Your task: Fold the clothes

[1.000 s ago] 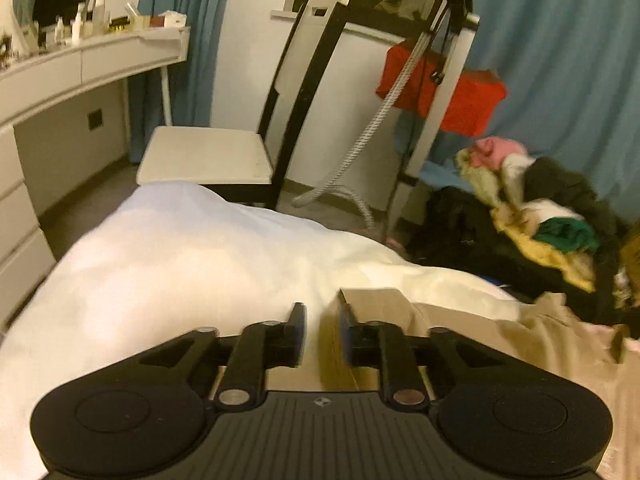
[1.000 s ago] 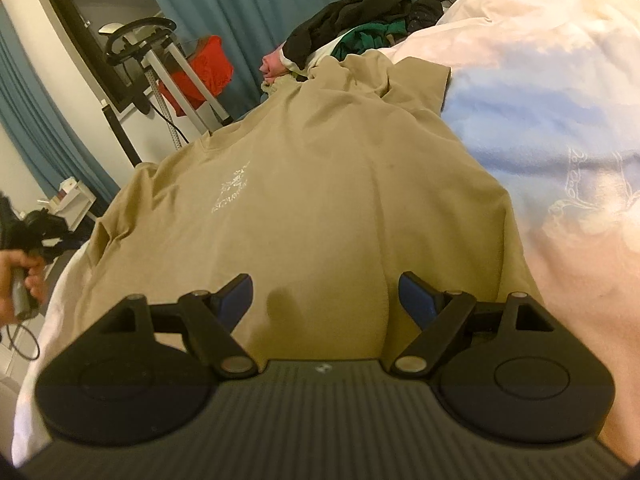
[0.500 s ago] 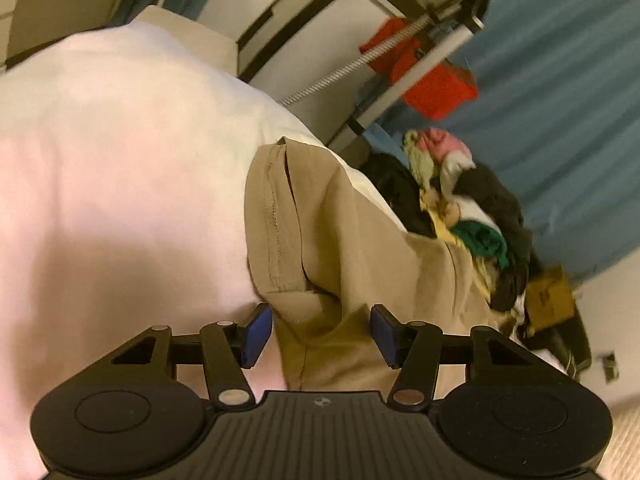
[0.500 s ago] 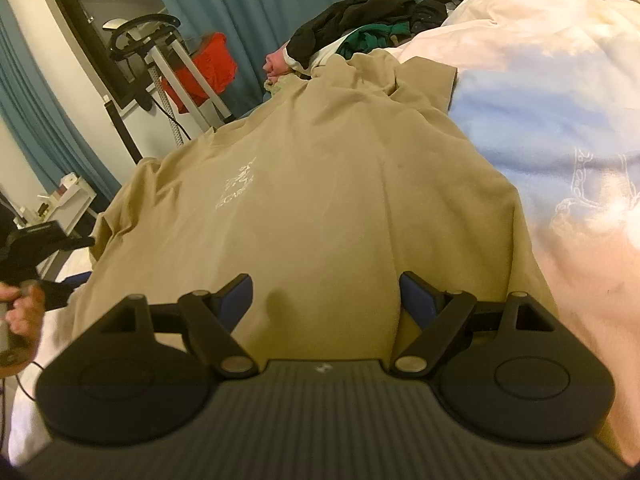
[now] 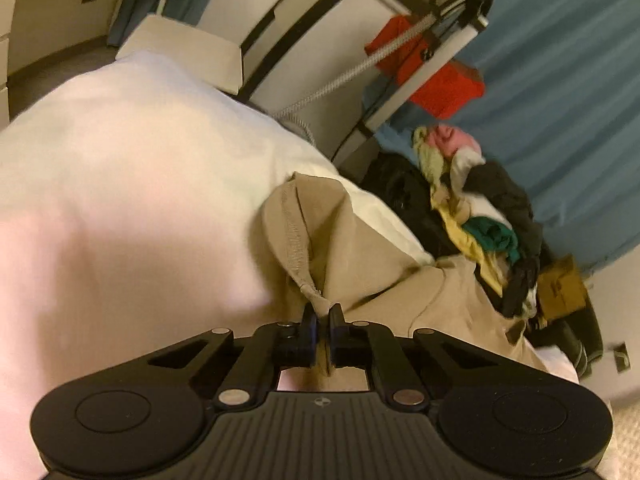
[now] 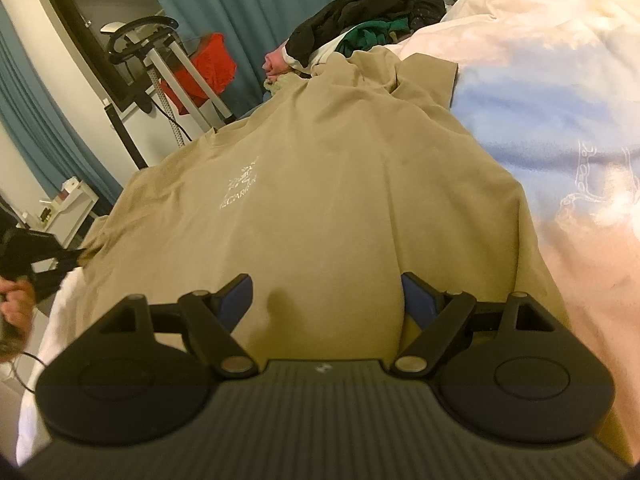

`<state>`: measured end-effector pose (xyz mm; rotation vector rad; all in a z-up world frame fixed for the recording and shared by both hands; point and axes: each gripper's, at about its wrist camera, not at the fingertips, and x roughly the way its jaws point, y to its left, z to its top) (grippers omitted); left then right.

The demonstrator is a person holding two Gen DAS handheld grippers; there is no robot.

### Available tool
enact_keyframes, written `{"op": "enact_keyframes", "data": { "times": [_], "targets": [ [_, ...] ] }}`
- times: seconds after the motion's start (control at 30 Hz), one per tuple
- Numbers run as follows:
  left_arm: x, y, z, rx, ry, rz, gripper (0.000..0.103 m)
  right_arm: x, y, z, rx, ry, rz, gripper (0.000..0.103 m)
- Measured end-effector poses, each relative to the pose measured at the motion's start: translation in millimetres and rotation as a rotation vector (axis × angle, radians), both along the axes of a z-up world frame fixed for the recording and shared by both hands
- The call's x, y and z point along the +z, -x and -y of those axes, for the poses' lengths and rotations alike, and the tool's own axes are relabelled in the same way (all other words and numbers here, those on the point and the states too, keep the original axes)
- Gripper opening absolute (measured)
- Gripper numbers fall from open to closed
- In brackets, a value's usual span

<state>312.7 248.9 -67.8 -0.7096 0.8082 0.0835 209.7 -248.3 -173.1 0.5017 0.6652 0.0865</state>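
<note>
The tan t-shirt [image 6: 328,184] is lying spread flat, front up w/ a small white print on the chest, across the white duvet [image 6: 560,112] on the bed. One sleeve [image 5: 316,232] is bunching up at the duvet's edge, and I'm pinching its hem corner w/ my left claw [image 5: 322,314], fingers clenched tight on the fabric, cloth poking out between them. In the right wrist view that same claw [image 6: 40,256] is showing at the far left edge w/ my hand [image 6: 14,308] wrapped around its grip.

My right claw [image 6: 326,294] is sitting over the shirt's bottom hem, jaws spread wide, released, blue pads apart, shirt fabric lying between them but nothing gripped.

Beyond the shirt's collar end, a pile of clothes [image 5: 476,216] is heaping up – black, green, yellow, pink bits. Near it a white stand w/ a hose [image 5: 404,68] is leaning, something red [image 5: 436,80] hanging on it. Teal curtain [image 5: 568,100] is hanging behind. A white chair [image 5: 188,52] is standing past the duvet in the left view, a brown box [image 5: 562,288] near the pile.
</note>
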Motion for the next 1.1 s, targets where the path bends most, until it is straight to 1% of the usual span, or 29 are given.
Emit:
{"op": "enact_keyframes", "data": {
  "times": [0.13, 0.23, 0.3, 0.47, 0.5, 0.57, 0.67, 0.7, 0.73, 0.8, 0.83, 0.9, 0.97, 1.07, 1.1],
  "targets": [
    [10, -2, -17, -0.004, -0.048, -0.035, 0.005, 1, 0, 0, 0.001, 0.013, 0.003, 0.082],
    [8, 0, -25, 0.014, -0.037, -0.038, 0.005, 1, 0, -1, 0.001, 0.021, 0.004, 0.082],
    [7, 1, -26, 0.018, -0.061, -0.044, 0.005, 1, 0, -1, 0.002, 0.024, 0.006, 0.082],
    [11, 5, -30, 0.056, -0.200, -0.039, 0.003, 1, 0, -1, 0.005, 0.034, 0.009, 0.081],
    [9, 4, -32, 0.053, -0.206, -0.050, 0.004, 1, 0, -1, 0.006, 0.035, 0.010, 0.082],
    [7, 4, -37, 0.040, -0.201, -0.059, 0.007, 0, 0, -1, 0.006, 0.035, 0.010, 0.082],
    [14, 2, -48, 0.028, -0.212, 0.009, 0.024, 0, 0, -1, 0.008, 0.032, 0.009, 0.082],
    [16, -2, -51, 0.025, -0.191, 0.042, 0.037, 0, 0, -1, 0.009, 0.031, 0.009, 0.082],
    [18, -5, -53, 0.022, -0.169, 0.077, 0.046, 0, 0, 0, 0.009, 0.029, 0.008, 0.082],
    [18, -17, -53, 0.008, -0.099, 0.145, 0.051, 0, 0, 0, 0.009, 0.026, 0.007, 0.082],
    [16, -24, -54, -0.006, -0.070, 0.163, 0.054, 0, 0, -1, 0.011, 0.027, 0.007, 0.082],
    [10, -42, -48, -0.042, -0.025, 0.184, 0.056, 0, 1, -1, 0.013, 0.028, 0.006, 0.082],
    [3, -59, -42, -0.069, -0.005, 0.186, 0.056, -1, 2, -1, 0.013, 0.026, 0.004, 0.082],
    [-14, -80, -36, -0.120, 0.025, 0.136, 0.058, -3, 0, -1, 0.011, 0.027, 0.000, 0.082],
    [-17, -82, -35, -0.129, 0.019, 0.121, 0.058, -4, -1, -1, 0.010, 0.028, -0.002, 0.082]
  ]
}}
